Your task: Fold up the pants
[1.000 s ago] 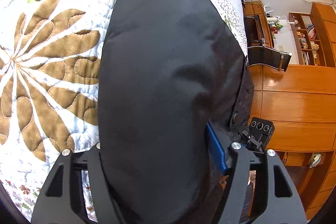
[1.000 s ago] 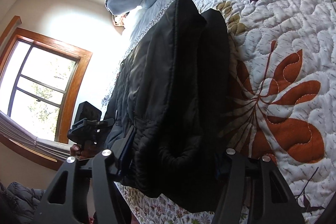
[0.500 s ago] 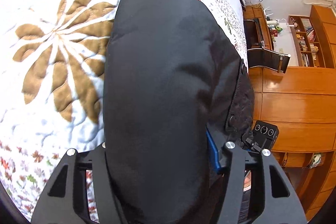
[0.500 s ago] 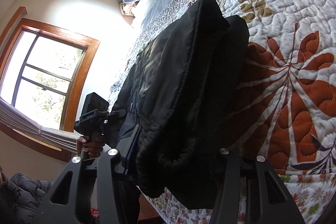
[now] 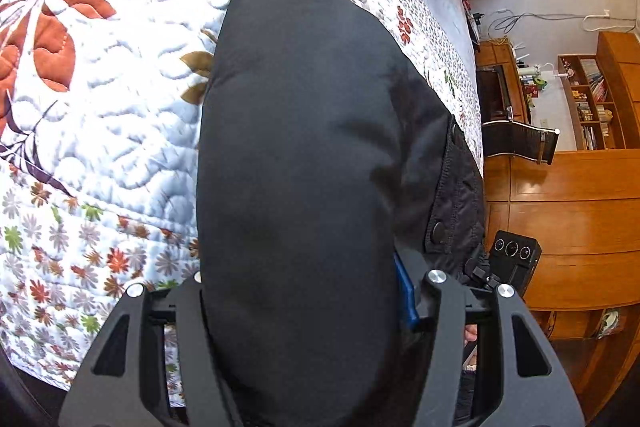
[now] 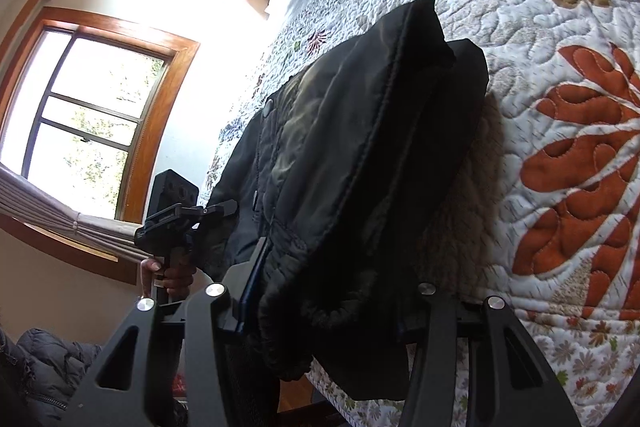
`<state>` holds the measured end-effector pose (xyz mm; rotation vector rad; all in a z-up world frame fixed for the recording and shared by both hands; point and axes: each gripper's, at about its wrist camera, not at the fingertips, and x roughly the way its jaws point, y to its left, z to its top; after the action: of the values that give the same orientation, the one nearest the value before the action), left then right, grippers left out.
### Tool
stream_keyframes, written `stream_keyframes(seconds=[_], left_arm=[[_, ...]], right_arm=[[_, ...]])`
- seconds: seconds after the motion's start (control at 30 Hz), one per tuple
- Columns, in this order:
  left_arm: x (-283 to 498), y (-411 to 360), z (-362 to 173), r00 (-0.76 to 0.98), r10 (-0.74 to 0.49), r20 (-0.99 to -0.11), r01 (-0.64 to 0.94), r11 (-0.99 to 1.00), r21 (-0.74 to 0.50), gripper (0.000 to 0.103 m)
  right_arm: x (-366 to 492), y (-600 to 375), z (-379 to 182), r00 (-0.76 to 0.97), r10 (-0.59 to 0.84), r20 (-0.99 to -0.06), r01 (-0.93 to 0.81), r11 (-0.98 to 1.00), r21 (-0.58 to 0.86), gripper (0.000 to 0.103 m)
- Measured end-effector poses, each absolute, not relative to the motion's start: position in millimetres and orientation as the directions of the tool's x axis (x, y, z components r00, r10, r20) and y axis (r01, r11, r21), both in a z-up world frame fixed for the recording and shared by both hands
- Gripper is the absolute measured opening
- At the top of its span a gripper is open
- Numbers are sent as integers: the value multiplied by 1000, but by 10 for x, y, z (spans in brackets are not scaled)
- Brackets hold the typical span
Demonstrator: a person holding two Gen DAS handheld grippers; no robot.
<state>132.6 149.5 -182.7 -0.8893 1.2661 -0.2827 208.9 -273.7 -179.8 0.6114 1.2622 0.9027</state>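
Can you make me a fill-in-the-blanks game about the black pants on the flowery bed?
1. The pants are the colour ____.
2. The left gripper and the right gripper are both ____ on the pants.
3. The pants are being folded over a bed covered by a flowery ____.
4. In the right wrist view, the window has a frame made of ____.

Missing words: black; shut; quilt; wood

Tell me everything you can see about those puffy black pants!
The black pants look padded, with smooth matte fabric on one side and quilted stitching and snap buttons near the waist. They are doubled over into a thick bundle. The left gripper and the right gripper each clamp one end between their fingers, holding the bundle up over the flowered quilt, which its far end seems to touch.
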Motion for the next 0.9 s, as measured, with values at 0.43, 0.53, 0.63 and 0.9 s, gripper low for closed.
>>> stream_keyframes(seconds=[0.43,0.53,0.63,0.9], left_arm=[[1807,1933,-1812,382,-583,-717,-286,663,-692,59],[1997,1947,-1829,385,-582,-716,-277,667,-691,59],[2186,1933,-1842,388,-581,-716,-261,675,-690,59],[2678,1793,-1889,387,-577,-719,-212,703,-679,60]], right_arm=[[2749,-2154,-1853,54,843,-535,-228,532,816,50],[2956,-2140,-1864,72,837,-542,-218,544,811,50],[3139,-2147,-1873,88,829,-552,-213,557,803,50],[3404,-2354,-1906,147,818,-556,-193,575,795,50]])
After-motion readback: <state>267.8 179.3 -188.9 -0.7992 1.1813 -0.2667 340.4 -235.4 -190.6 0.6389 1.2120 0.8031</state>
